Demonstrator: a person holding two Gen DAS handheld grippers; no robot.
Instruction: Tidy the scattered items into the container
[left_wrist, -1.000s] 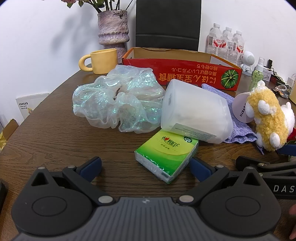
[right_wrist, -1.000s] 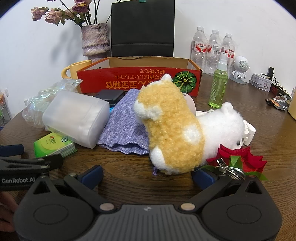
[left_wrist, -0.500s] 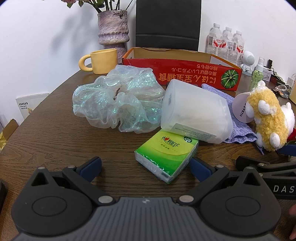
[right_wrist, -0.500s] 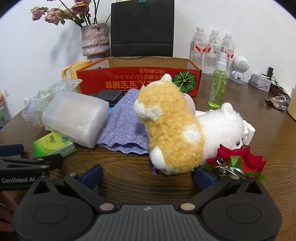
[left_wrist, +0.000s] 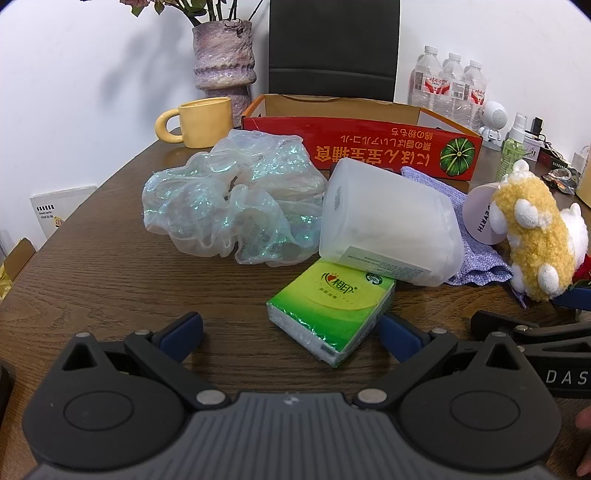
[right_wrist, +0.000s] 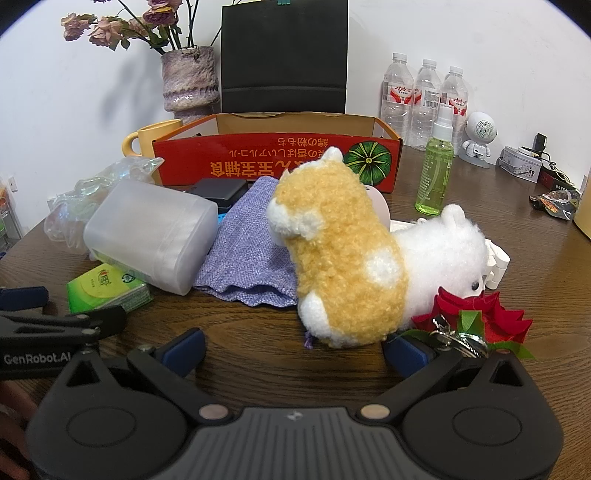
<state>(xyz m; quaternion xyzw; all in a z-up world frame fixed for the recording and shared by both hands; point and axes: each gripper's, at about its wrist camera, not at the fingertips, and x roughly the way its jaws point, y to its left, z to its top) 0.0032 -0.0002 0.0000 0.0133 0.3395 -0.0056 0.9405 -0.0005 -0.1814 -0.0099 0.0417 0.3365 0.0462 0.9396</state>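
Left wrist view: left gripper (left_wrist: 290, 330) spread wide beside a green tissue packet (left_wrist: 331, 307); right gripper (right_wrist: 293, 349) likewise released before a yellow-and-white plush alpaca (right_wrist: 341, 254); red cardboard box (left_wrist: 360, 147) behind, seemingly empty.

2 low wrist views face the red box (left_wrist: 362, 147) side by side.

Colour rundown: the box (right_wrist: 277, 166) is red with yellow lettering and a green striped pumpkin print at its 3 o'clock end. The tissue pack (left_wrist: 332, 302) is lime green fading to yellow. The plush (right_wrist: 340, 258) is golden-yellow with white patches, the cloth (right_wrist: 247, 247) lilac, the mug (left_wrist: 203, 122) mustard, the crinkly film (left_wrist: 229, 206) iridescent teal, on a dark brown woodgrain table (left_wrist: 110, 277).
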